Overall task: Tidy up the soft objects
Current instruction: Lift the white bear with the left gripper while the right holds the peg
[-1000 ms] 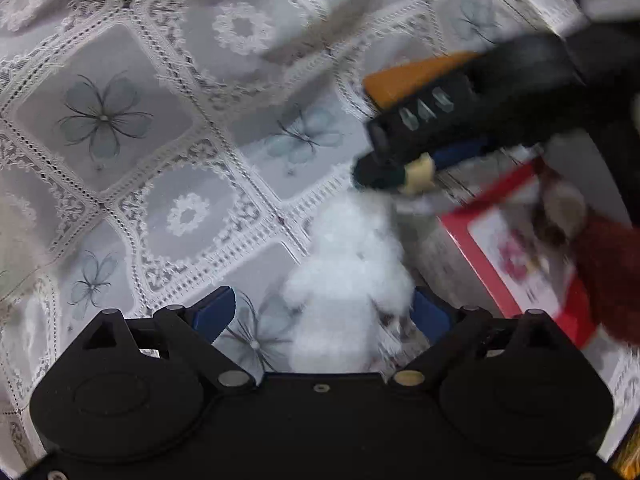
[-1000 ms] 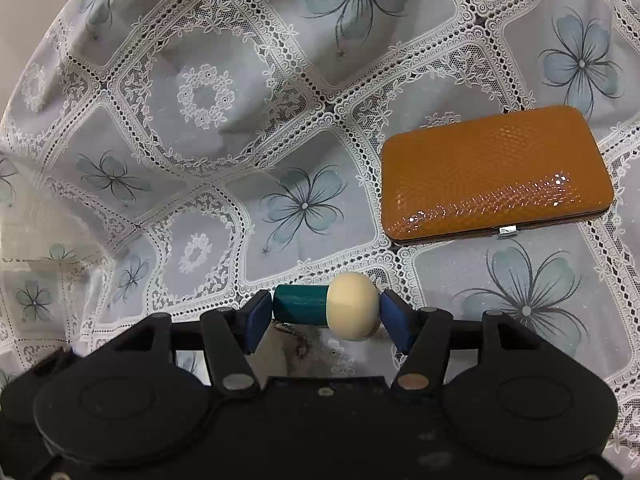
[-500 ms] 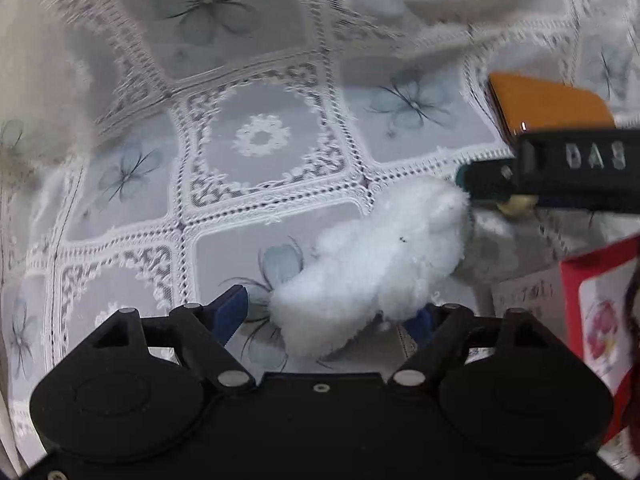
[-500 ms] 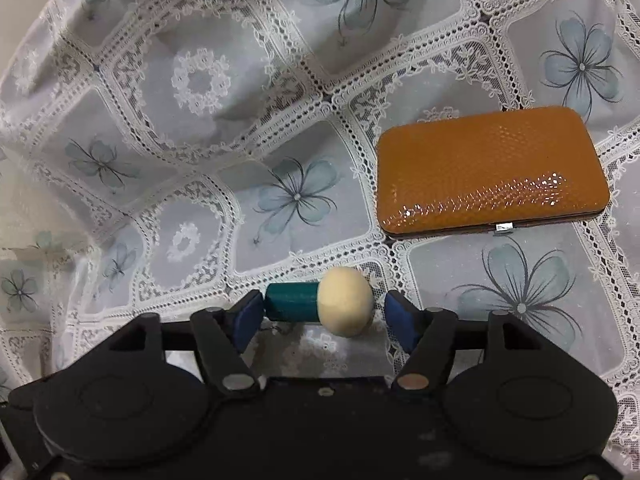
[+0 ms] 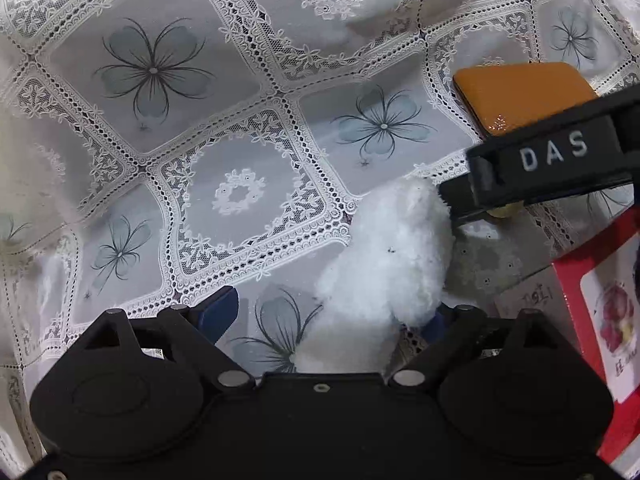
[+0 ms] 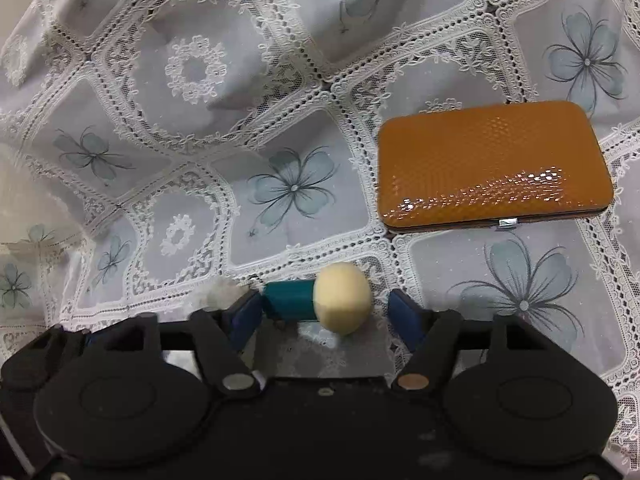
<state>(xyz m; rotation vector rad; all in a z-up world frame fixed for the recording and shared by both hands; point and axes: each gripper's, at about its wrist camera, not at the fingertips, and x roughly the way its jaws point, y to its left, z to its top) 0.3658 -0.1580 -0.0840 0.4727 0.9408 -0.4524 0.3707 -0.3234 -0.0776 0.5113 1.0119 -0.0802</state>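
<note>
A white fluffy plush toy [image 5: 384, 272] lies on the lace tablecloth between the fingers of my left gripper [image 5: 328, 314]. It leans on the right finger, while the left fingertip [image 5: 220, 310] stands clear of it; the jaws are opening. My right gripper [image 6: 326, 310] has a small peg figure between its fingers, with a teal body [image 6: 288, 300] and a cream ball head [image 6: 342, 298]. Its left pad touches the teal end. A narrow gap shows between the ball and the right pad as the jaws close. In the left wrist view the right gripper [image 5: 552, 160] sits just beyond the plush.
An orange glossy case [image 6: 492, 168] lies flat on the cloth, far right of the peg, also visible as the orange case [image 5: 516, 96] in the left wrist view. A red-edged box [image 5: 592, 320] stands at the right. The flowered lace cloth [image 5: 240, 196] covers the surface, rumpled in places.
The left view has swung left over the cloth and the plush now leans right instead of standing upright. The right jaws let the peg go and are now narrowing on it.
</note>
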